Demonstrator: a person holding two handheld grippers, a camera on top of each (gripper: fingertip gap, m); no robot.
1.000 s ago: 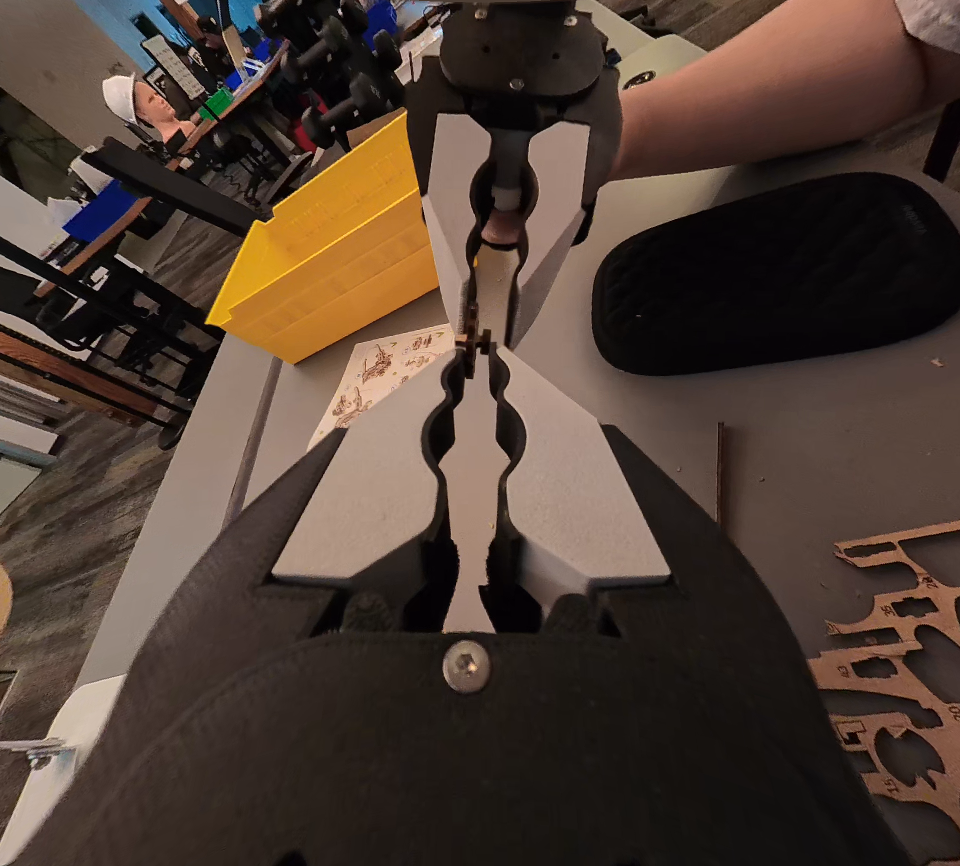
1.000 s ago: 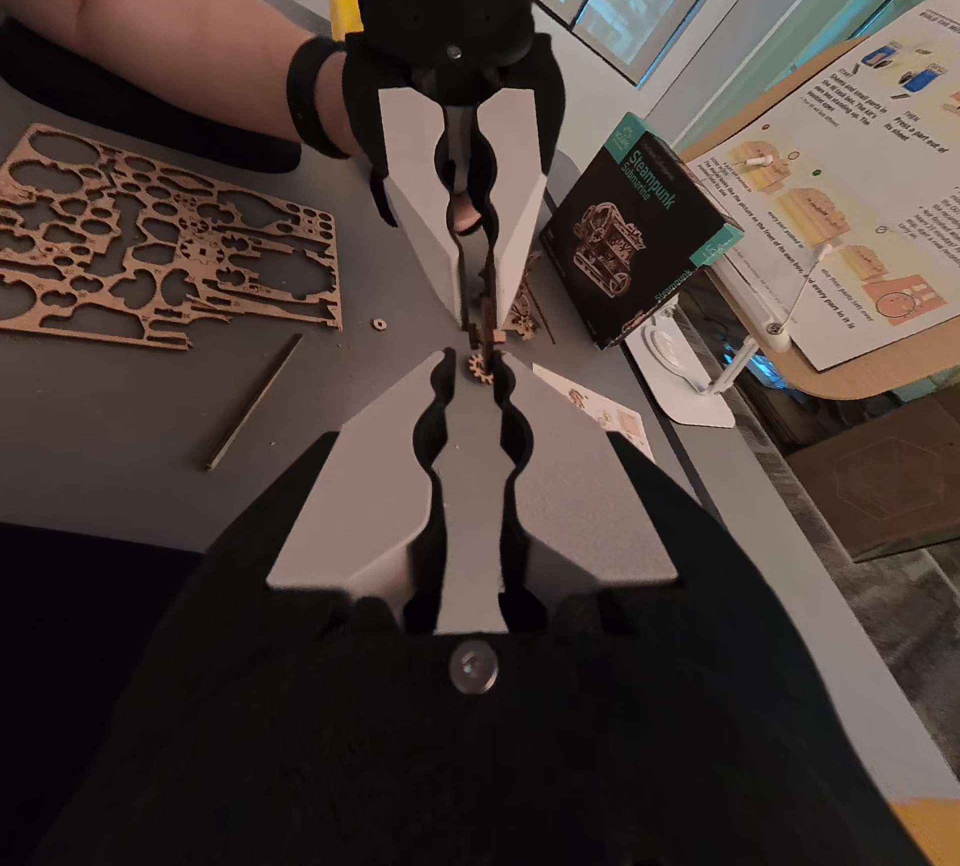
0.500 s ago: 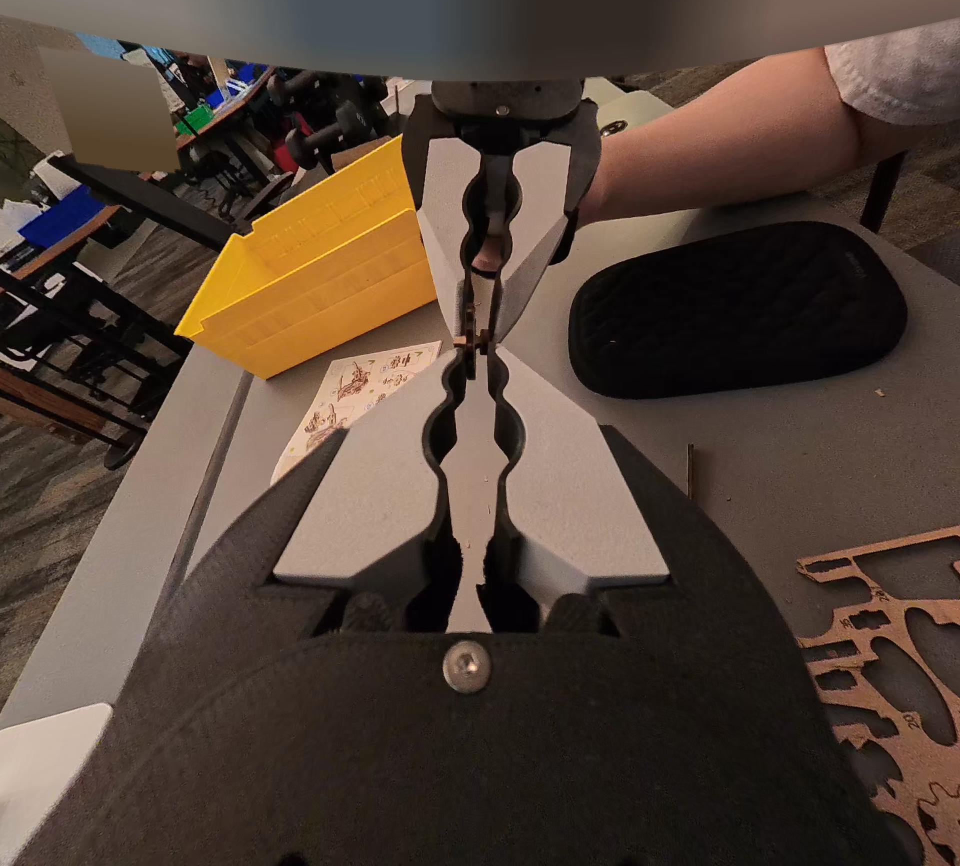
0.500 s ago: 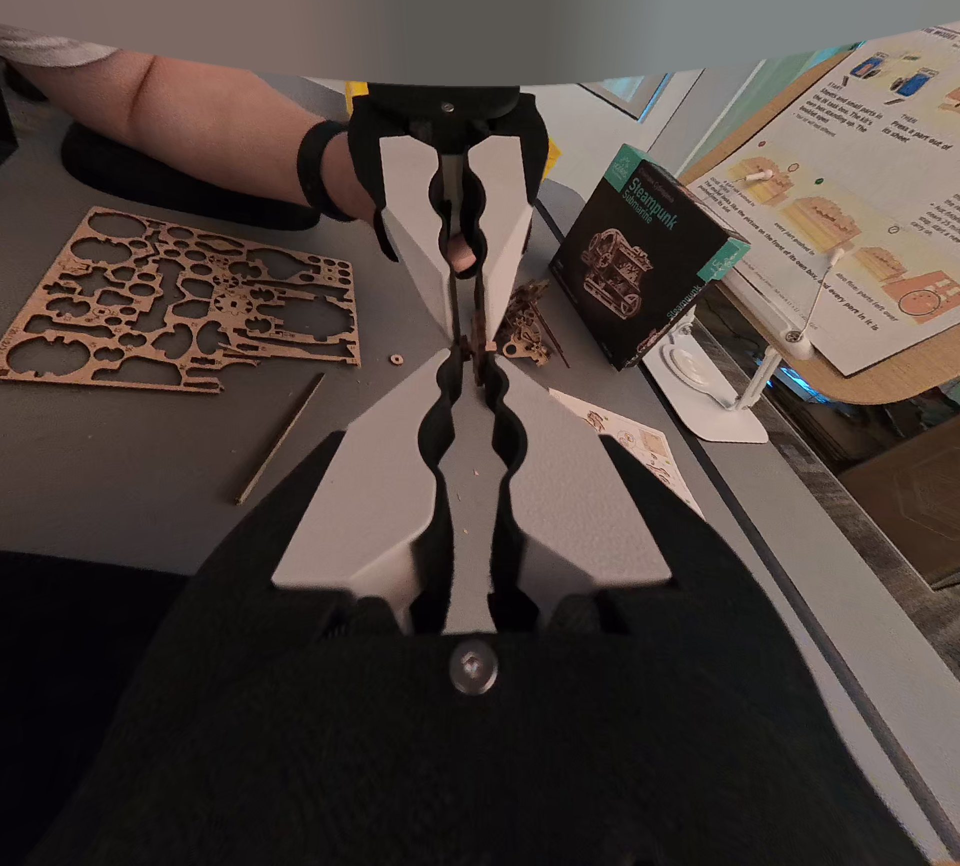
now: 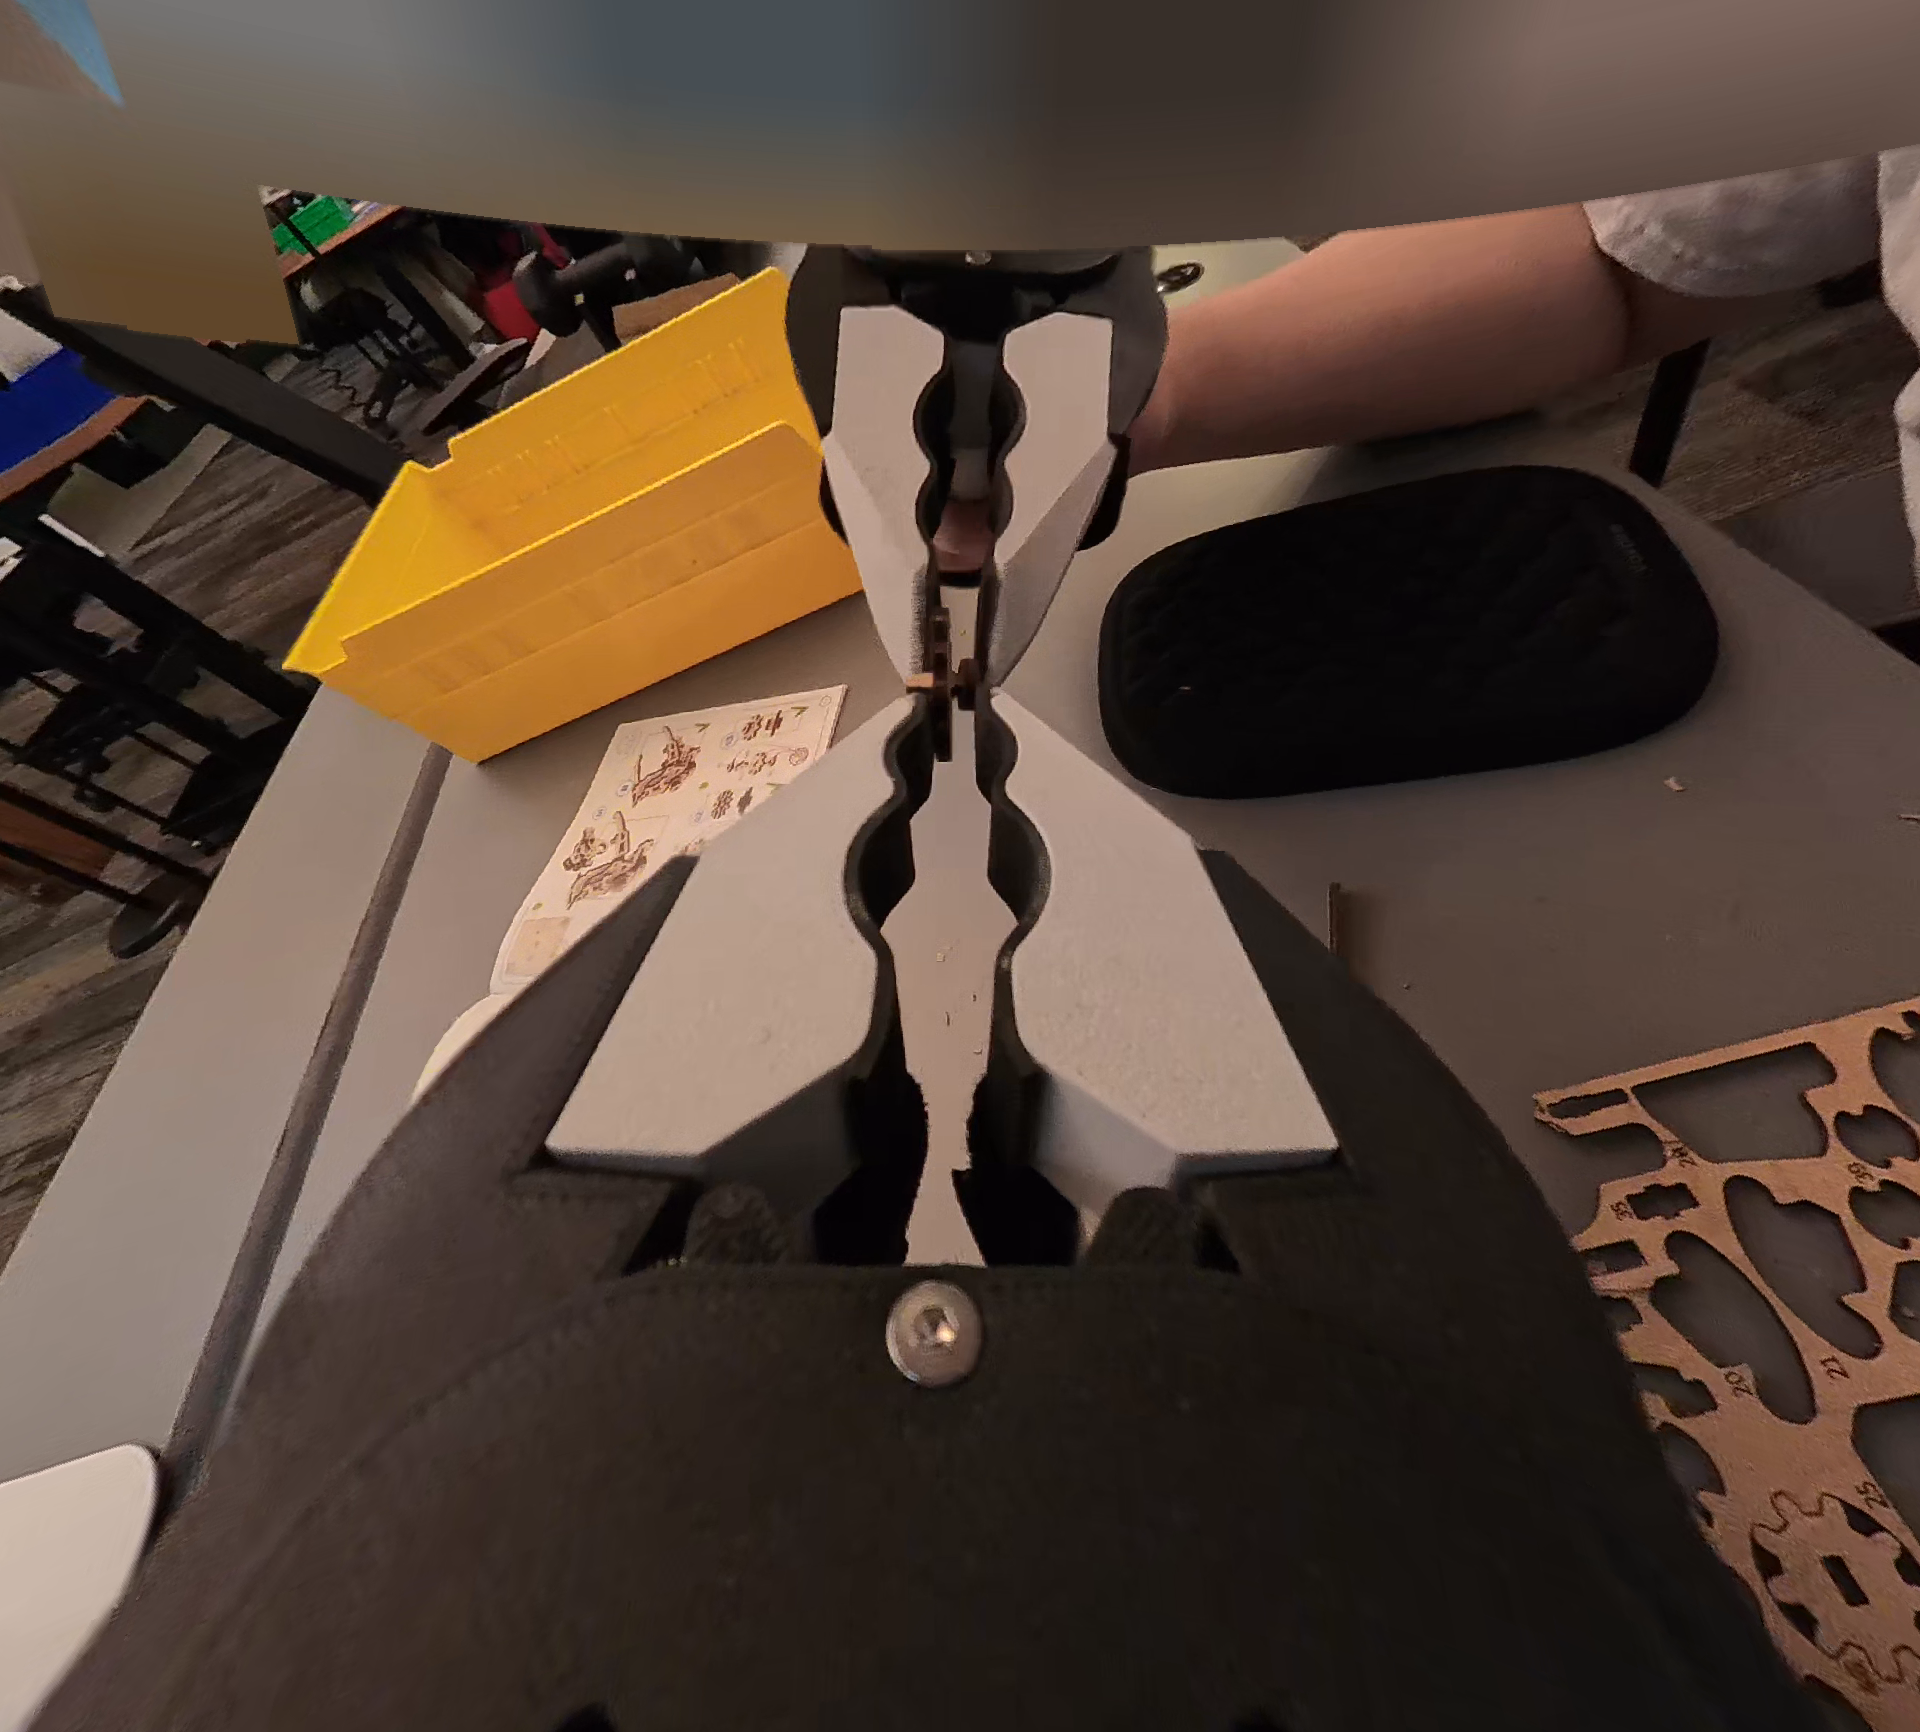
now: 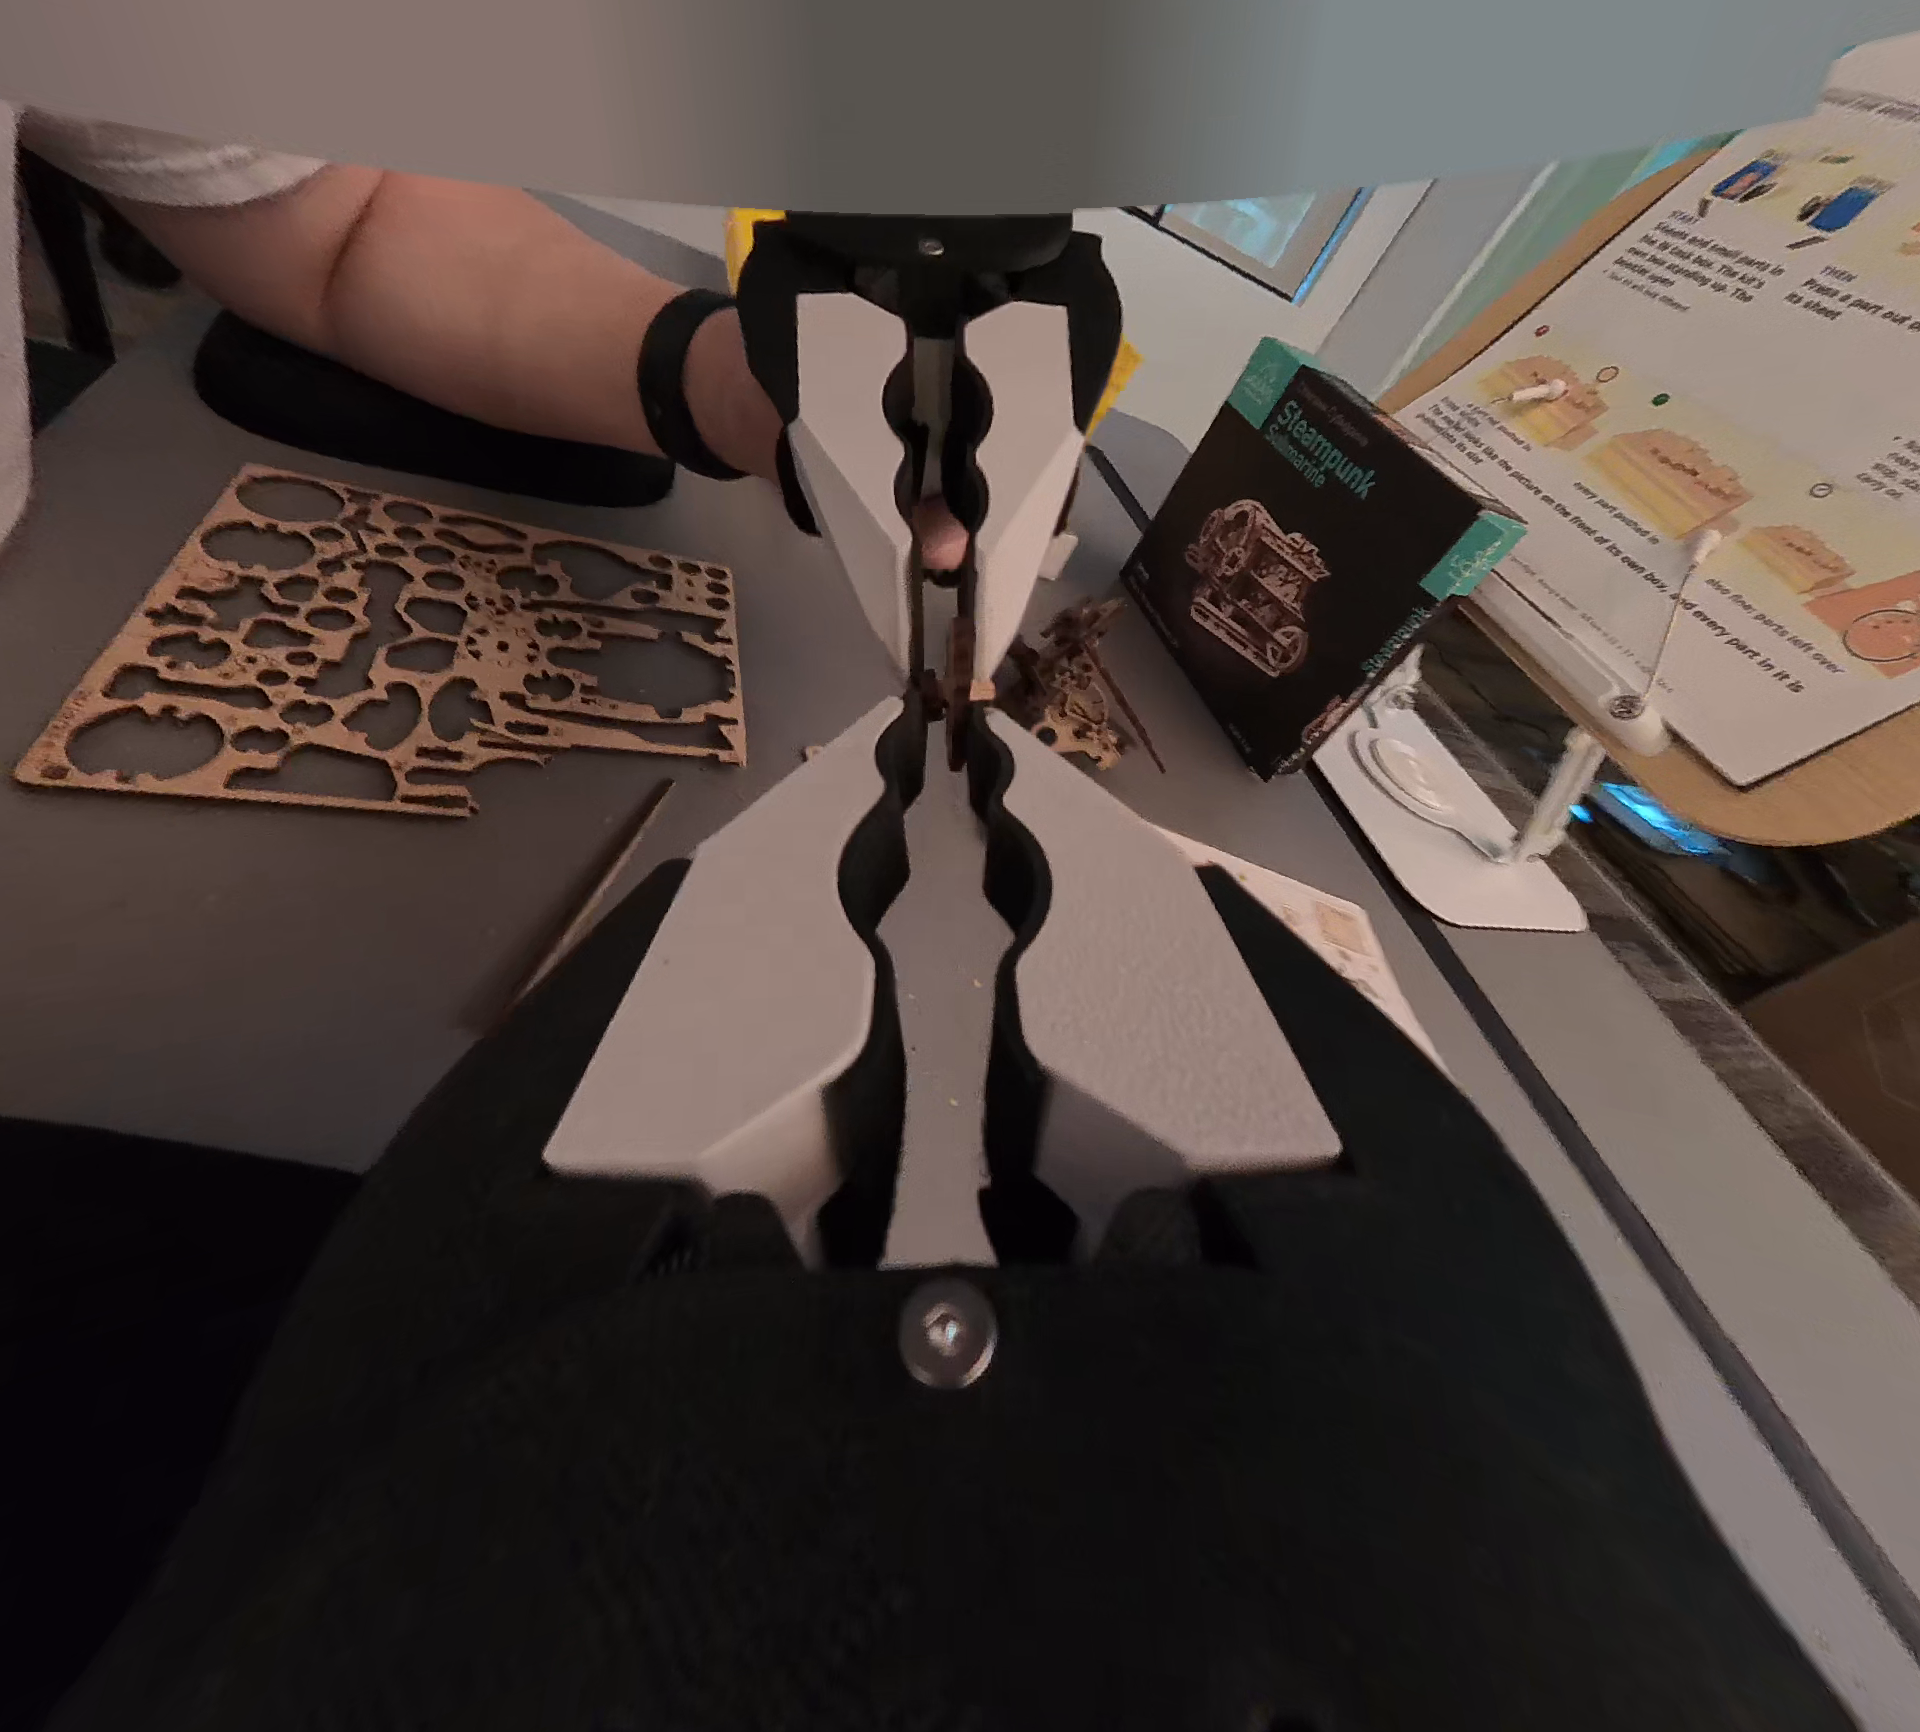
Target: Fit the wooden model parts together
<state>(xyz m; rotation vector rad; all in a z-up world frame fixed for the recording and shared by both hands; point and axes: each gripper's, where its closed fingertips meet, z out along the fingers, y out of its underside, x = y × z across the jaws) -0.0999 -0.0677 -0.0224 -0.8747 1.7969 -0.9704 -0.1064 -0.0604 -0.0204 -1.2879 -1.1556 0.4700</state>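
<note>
Your left gripper [image 5: 943, 714] and right gripper [image 6: 940, 726] meet tip to tip above the grey table [image 5: 1455, 934], each clenched on a small wooden part [image 5: 940, 685], likely so one slots into the other. A punched-out wooden sheet [image 6: 395, 633], yellow bin [image 5: 592, 539], black pad [image 5: 1403, 622], kit box [image 6: 1320, 560] and the half-built model [image 6: 1081, 685] sit around.

Yellow bin [image 5: 582, 529], black pad [image 5: 1403, 633], tan perforated wooden sheet [image 6: 395, 643].
</note>
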